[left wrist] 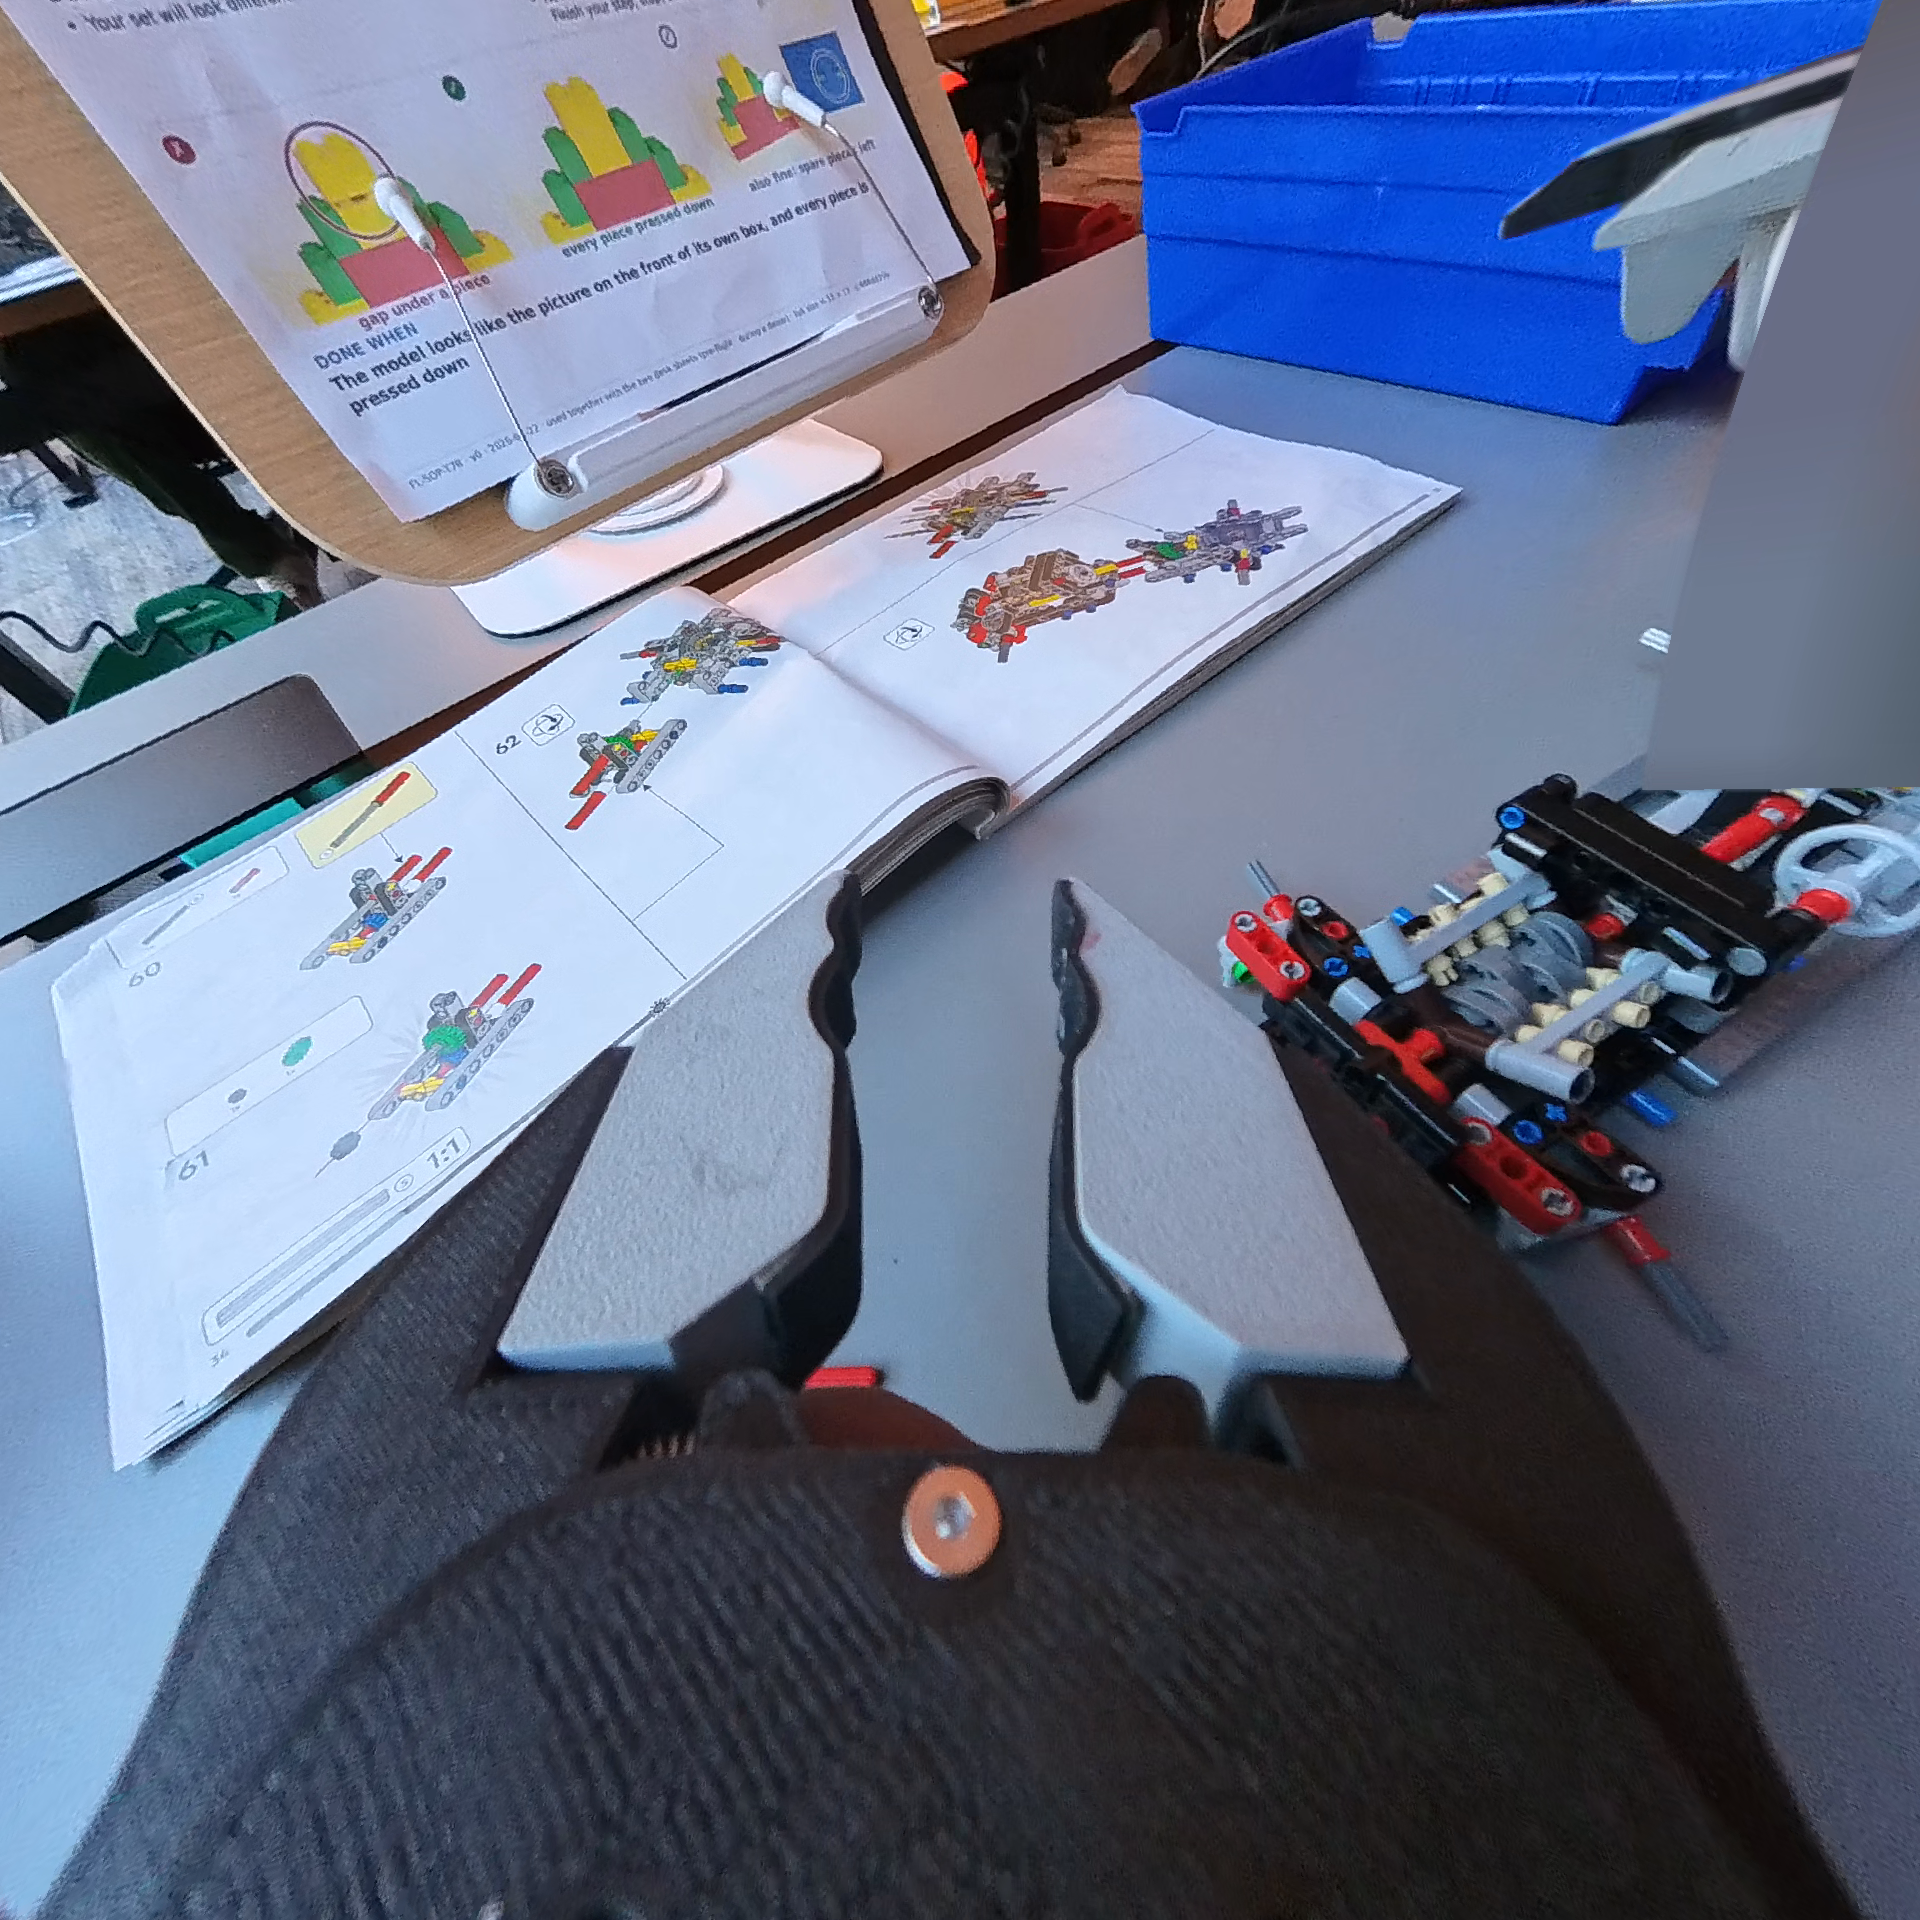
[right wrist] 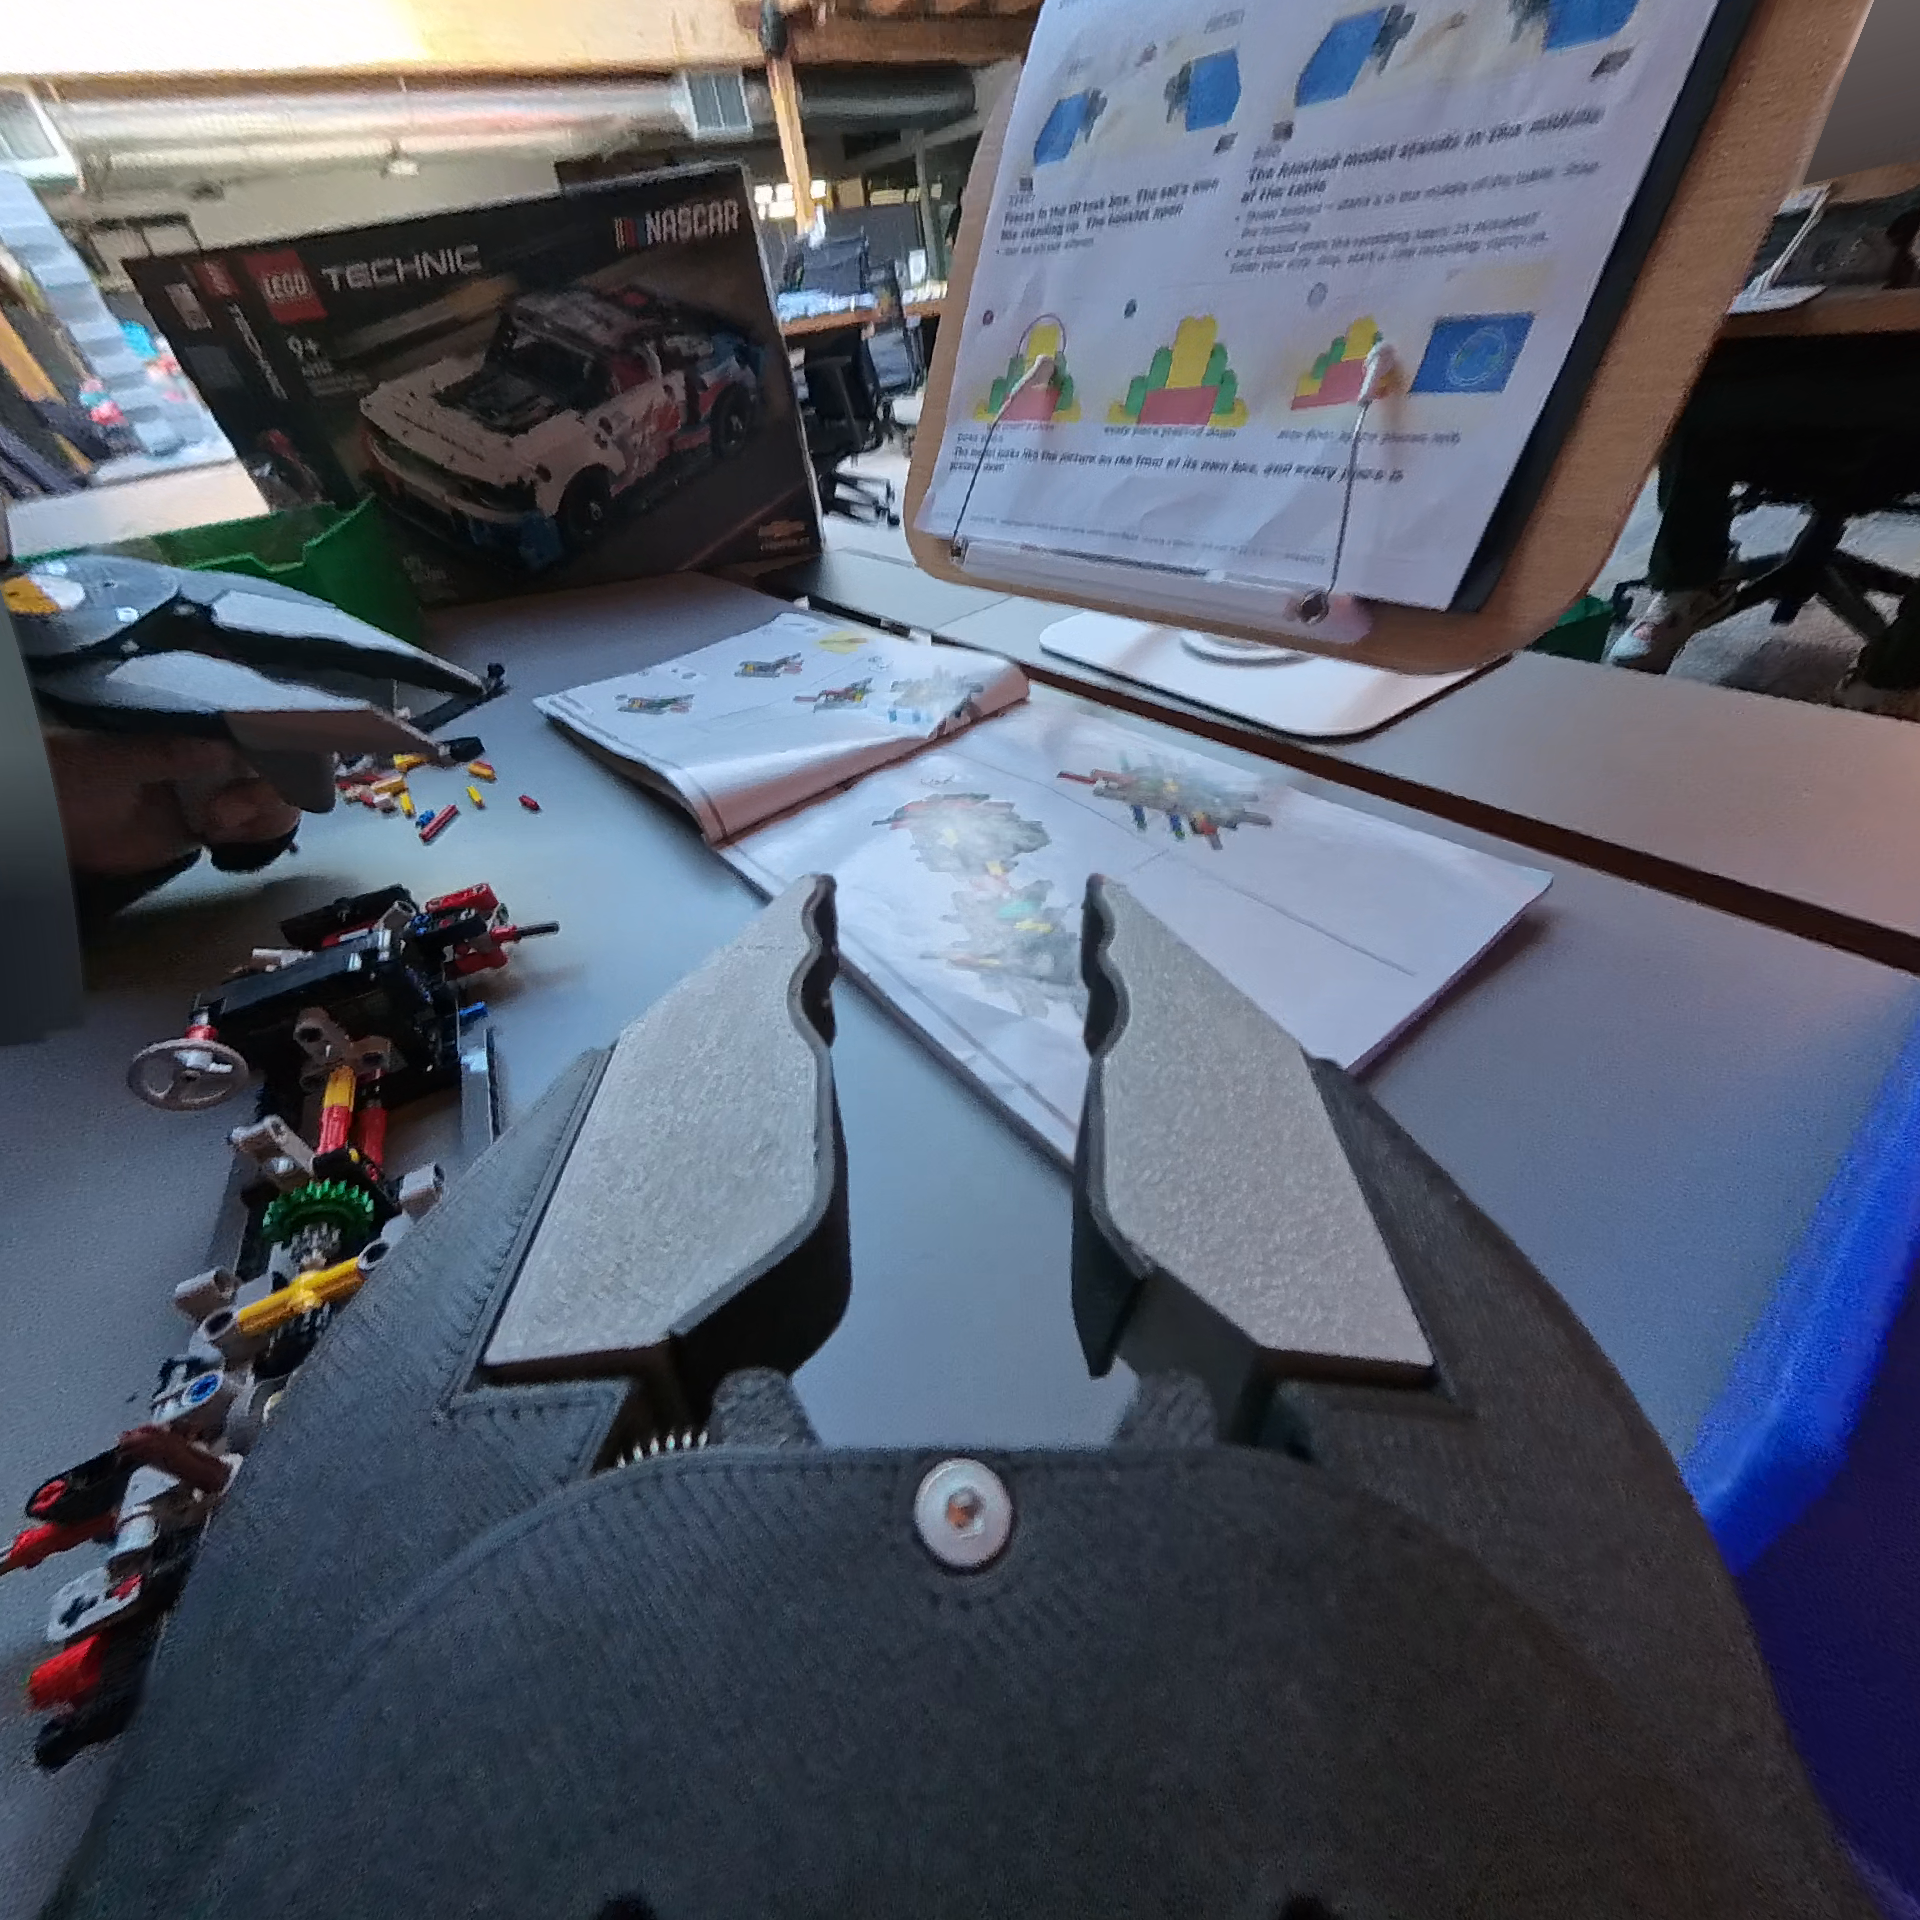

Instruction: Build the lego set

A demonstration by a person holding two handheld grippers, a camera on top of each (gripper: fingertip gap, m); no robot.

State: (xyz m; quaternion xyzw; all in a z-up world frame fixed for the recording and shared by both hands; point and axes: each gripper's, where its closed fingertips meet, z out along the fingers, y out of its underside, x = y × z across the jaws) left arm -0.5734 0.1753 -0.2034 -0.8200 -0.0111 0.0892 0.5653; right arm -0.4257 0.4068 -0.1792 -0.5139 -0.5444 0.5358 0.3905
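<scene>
1. The left gripper (left wrist: 956,914) hovers over the grey table (left wrist: 1403,727) with its jaws apart and nothing between them; only bare tabletop shows in the gap.
2. Its fingertips are just beside the near edge of the open instruction booklet (left wrist: 727,748), which lies flat to its left and ahead, and near the half-built toy car frame (left wrist: 1538,997) to its right, touching neither.
3. The right gripper (right wrist: 956,925) also stands open and empty, jaws well parted, above the near corner of the same booklet's right-hand page (right wrist: 1247,914).
4. The car frame (right wrist: 343,1039) lies to the right gripper's left, a long assembly of black, red, grey and yellow parts with a green gear (right wrist: 317,1210) and a grey steering wheel (right wrist: 187,1070).
5. A scatter of small loose pieces (right wrist: 436,790) lies farther back on the table, close under the left gripper's tips as the right wrist view shows them.
6. Behind the booklet stands a wooden sheet stand (right wrist: 1351,312) with a printed page clipped on, and the set's box (right wrist: 499,374) stands upright at the back left.
7. A blue bin (left wrist: 1403,208) sits at the table's far right.
8. Judged from this, neither gripper is engaged with any part; both are poised near the booklet.
</scene>
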